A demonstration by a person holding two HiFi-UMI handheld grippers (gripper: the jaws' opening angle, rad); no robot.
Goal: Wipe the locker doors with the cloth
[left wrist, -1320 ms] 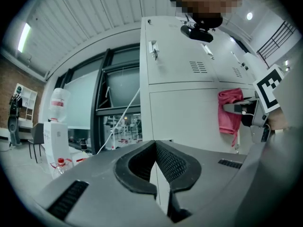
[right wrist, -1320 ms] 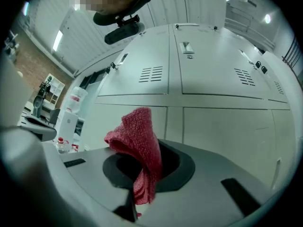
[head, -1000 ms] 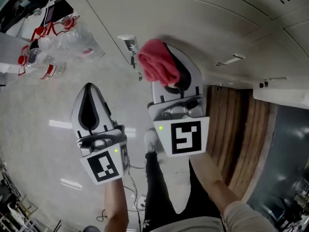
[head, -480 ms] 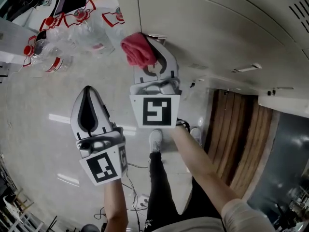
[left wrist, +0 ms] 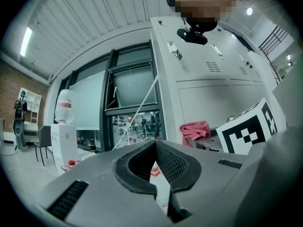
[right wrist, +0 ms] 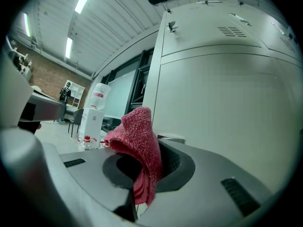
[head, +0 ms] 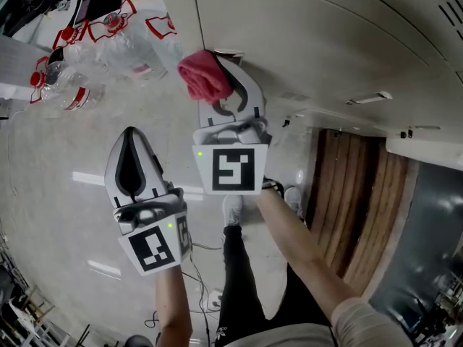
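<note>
A pink-red cloth (head: 205,76) is bunched between the jaws of my right gripper (head: 221,85), which is shut on it. The cloth (right wrist: 137,148) sticks up out of the jaws, close to the pale grey locker door (right wrist: 222,103); contact with the door cannot be told. In the head view the cloth sits at the left edge of the locker door (head: 311,42), near a small metal latch (head: 230,53). My left gripper (head: 131,144) hangs lower left over the floor, its jaws together and empty. The left gripper view shows the cloth (left wrist: 194,131) off to the right.
Several plastic water bottles (head: 87,45) with red caps lie on the floor at the upper left. More locker doors with handles (head: 369,100) run to the right. A wooden panel (head: 354,208) lies at the right. The person's legs and shoes (head: 231,208) are below.
My right gripper with the cloth has moved left and up along the lockers to the door's left edge. In the last half second it barely shifted. The left gripper stayed put.
</note>
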